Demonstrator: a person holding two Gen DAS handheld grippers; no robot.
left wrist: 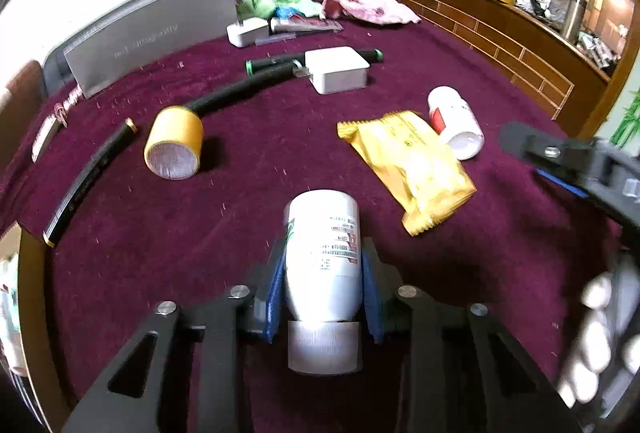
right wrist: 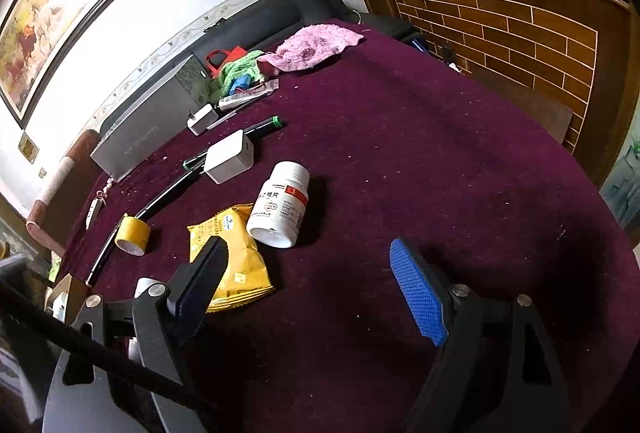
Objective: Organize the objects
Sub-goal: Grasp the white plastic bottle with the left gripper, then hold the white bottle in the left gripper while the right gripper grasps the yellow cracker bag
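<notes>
Left gripper (left wrist: 324, 273) is clamped on a white pill bottle (left wrist: 323, 257) lying near the table's (right wrist: 440, 153) front edge. Right gripper (right wrist: 308, 285) hangs spread wide, holding nothing, just short of the yellow snack packet (right wrist: 234, 253) and second pill bottle (right wrist: 280, 209) mid-table.

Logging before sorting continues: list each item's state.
Left gripper: shut on white labelled bottle.
Right gripper: open, empty.
Small white pill bottle: on its side, capped.
Yellow snack packet: flat, sealed.
Yellow tape roll: on its side.
</notes>
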